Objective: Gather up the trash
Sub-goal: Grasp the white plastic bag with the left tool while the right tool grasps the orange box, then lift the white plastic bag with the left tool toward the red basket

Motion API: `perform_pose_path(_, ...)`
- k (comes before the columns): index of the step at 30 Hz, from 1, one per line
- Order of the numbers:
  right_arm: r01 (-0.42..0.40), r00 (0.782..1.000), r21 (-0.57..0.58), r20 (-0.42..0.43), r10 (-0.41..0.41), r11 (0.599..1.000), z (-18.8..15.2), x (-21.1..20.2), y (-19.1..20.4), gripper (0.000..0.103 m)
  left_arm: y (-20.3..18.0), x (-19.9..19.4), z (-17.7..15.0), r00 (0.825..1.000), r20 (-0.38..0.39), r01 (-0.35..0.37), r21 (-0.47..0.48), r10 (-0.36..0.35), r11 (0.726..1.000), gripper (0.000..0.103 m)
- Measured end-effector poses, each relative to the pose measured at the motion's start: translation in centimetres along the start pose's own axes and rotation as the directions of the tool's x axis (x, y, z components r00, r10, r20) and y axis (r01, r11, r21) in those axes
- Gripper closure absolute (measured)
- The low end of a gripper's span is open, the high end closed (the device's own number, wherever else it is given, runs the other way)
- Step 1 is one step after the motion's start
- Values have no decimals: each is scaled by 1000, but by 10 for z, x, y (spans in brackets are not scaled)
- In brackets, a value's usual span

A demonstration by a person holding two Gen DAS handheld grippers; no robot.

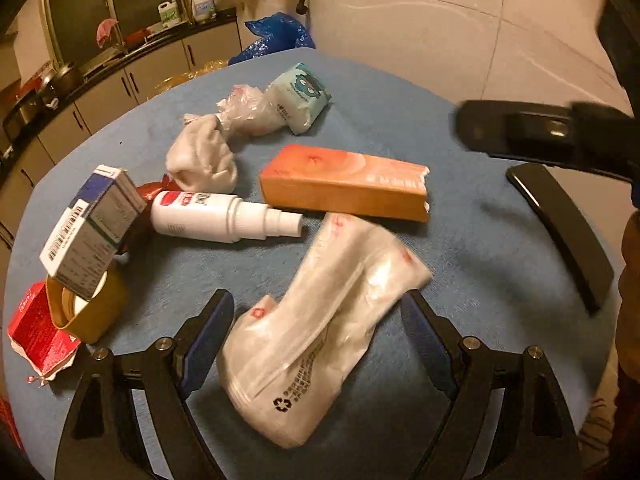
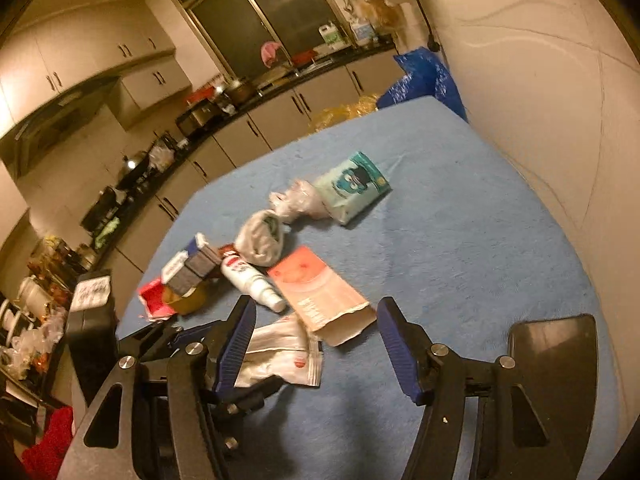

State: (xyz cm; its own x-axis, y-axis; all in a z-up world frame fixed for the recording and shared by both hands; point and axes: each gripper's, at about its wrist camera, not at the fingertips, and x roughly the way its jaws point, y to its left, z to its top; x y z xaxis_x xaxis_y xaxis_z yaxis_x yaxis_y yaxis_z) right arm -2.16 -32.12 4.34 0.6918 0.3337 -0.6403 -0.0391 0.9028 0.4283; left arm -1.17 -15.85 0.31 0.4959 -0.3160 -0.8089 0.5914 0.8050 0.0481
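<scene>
Trash lies scattered on a blue-covered table [image 1: 460, 248]. My left gripper [image 1: 316, 304] is open, its fingers on either side of a white plastic wrapper [image 1: 320, 340] without pressing it. Beyond it lie an orange carton [image 1: 344, 184], a white spray bottle [image 1: 224, 216], a crumpled white wad [image 1: 204, 160], a clear bag [image 1: 244, 112] and a teal tissue pack [image 1: 300, 98]. At the left sit a blue-and-white box [image 1: 92, 232], a yellow tub [image 1: 92, 312] and a red box [image 1: 36, 328]. My right gripper [image 2: 316, 308] is open, just short of the orange carton's [image 2: 320, 292] torn end.
A black curved flat object [image 2: 552, 360] lies on the table's right side. A blue plastic bag [image 1: 280, 32] stands past the far edge by the wall. Kitchen counters [image 2: 240, 120] with pots run along the left. The table's right half [image 2: 480, 220] is bare cloth.
</scene>
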Motion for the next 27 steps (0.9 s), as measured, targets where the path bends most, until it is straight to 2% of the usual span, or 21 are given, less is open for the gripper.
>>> perform_pose_path(2,31,999,-26,-22,-32,999,6,11,1,36,-1,0,-3,1000,9,-13,-6,13,1000,40)
perform_pose_path(3,42,999,-39,-32,-43,998,8,16,1,36,0,-1,-3,1000,13,-11,-14,12,1000,43)
perform_pose_path(11,85,991,-121,-92,-96,989,26,51,4,28,13,-20,-20,999,53,15,-48,-13,999,47)
perform_pose_path(16,93,981,-159,-155,-118,983,22,81,10,28,26,-47,-38,996,89,26,-85,-18,996,47)
perform_pose_path(19,122,971,-209,-179,-161,970,13,94,18,28,41,-61,-46,993,115,24,-136,-8,990,47)
perform_pose_path(23,170,962,-273,-163,-219,947,4,95,27,48,56,-76,-51,987,153,-22,-179,51,984,46)
perform_pose_path(27,191,960,-259,-152,-235,947,-4,85,27,51,68,-85,-53,981,181,-32,-222,73,975,46)
